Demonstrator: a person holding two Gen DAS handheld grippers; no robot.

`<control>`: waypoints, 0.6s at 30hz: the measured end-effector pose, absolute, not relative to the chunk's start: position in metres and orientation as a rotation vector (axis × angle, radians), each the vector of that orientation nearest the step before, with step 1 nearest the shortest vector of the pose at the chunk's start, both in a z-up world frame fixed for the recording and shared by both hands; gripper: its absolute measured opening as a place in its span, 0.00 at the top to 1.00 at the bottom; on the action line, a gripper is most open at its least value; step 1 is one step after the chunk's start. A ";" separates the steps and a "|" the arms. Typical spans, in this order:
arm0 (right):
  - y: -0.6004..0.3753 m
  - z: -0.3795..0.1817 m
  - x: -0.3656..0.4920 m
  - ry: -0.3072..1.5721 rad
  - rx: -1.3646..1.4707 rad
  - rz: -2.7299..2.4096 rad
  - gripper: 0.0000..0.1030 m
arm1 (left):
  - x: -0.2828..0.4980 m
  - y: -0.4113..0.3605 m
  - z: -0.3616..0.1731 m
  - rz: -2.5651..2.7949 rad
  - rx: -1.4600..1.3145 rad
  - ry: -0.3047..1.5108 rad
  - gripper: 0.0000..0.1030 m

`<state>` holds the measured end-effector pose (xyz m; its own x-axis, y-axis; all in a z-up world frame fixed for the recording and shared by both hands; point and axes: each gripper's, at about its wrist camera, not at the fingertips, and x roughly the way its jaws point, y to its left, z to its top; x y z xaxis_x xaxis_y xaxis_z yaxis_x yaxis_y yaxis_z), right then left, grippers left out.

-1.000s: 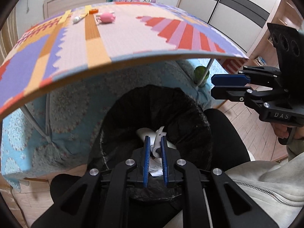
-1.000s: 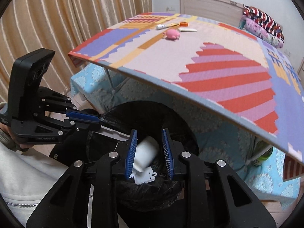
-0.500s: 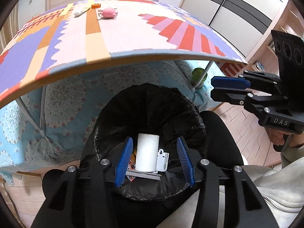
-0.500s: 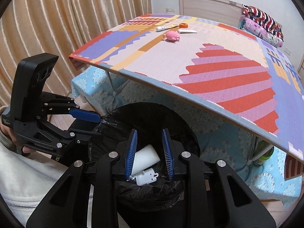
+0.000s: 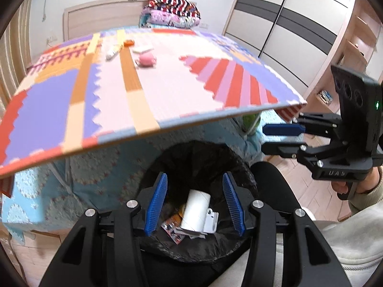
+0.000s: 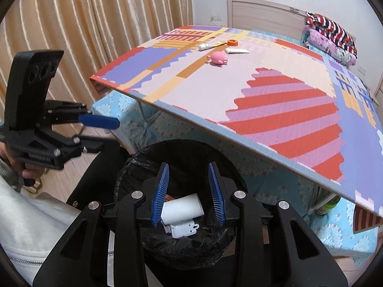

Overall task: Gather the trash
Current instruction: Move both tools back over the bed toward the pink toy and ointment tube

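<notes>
A black-lined trash bin [image 5: 167,167] [image 6: 134,167] sits below the table edge. Inside lie a white paper roll [image 5: 195,211] [image 6: 182,206], a white plastic piece [image 5: 211,222] [image 6: 183,230] and a small wrapper [image 5: 172,230]. My left gripper [image 5: 195,206] is open and empty above the bin; it also shows in the right wrist view [image 6: 95,131]. My right gripper [image 6: 189,195] is open and empty above the bin; it also shows in the left wrist view [image 5: 275,138]. On the table's far side lie a white tube [image 5: 112,52] [image 6: 210,46], an orange cap [image 5: 128,43] [image 6: 232,42], a pink toy [image 5: 147,59] [image 6: 218,57] and a flat white packet [image 5: 143,49] [image 6: 237,51].
The table has a colourful foam mat [image 5: 115,91] [image 6: 275,91] and overhangs the bin. A green bottle [image 5: 250,122] [image 6: 326,206] stands by a table leg. Folded blankets [image 5: 172,12] [image 6: 330,35] lie at the back. Curtains [image 6: 83,35] hang on the left, a wardrobe [image 5: 299,24] stands right.
My left gripper opened and let the white plastic piece fall into the bin. My right gripper opened and dropped the paper roll into the bin. Both grippers have lifted a little.
</notes>
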<state>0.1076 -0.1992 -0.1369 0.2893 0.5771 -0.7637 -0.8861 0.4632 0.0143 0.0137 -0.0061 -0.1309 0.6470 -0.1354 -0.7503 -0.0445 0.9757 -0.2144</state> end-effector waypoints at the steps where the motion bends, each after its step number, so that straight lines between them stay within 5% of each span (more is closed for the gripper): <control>1: -0.199 -0.136 0.108 0.785 -0.460 1.025 0.66 | 0.013 -0.004 -0.128 -0.048 -0.220 0.861 0.55; 18: -0.176 -0.105 0.123 0.697 -0.482 1.037 0.65 | 0.032 0.038 -0.086 0.036 -0.162 0.752 0.55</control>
<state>0.1231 -0.1763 -0.1047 0.3295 0.6094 -0.7212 -0.8981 0.4380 -0.0402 0.0325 0.0385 -0.0862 0.7300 -0.0251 -0.6830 -0.0906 0.9870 -0.1331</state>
